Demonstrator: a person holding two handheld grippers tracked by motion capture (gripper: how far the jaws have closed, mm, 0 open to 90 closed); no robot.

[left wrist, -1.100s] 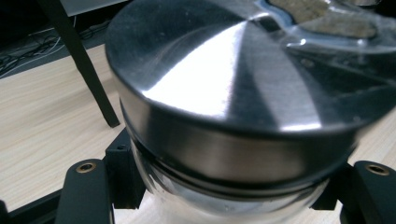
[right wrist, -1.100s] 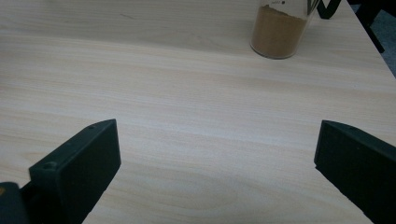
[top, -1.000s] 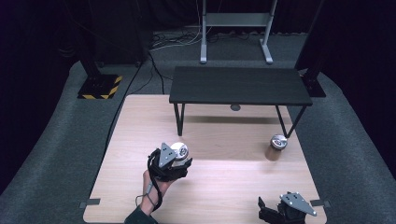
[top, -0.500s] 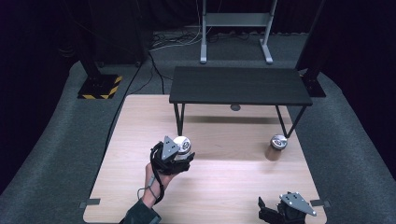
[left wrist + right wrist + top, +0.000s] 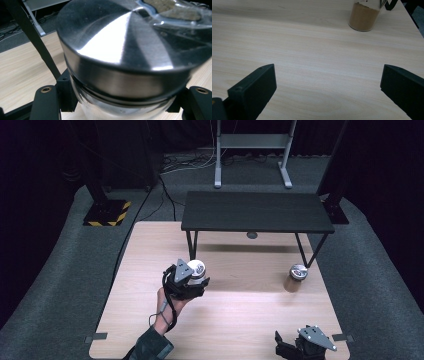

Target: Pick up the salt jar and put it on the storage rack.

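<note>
Looks like a lab or recording studio: black curtains all round, grey carpet, a light wooden table at centre, a hazard-striped stand base at 10 o'clock, loose cables and a metal frame stand at 12 o'clock.
</note>
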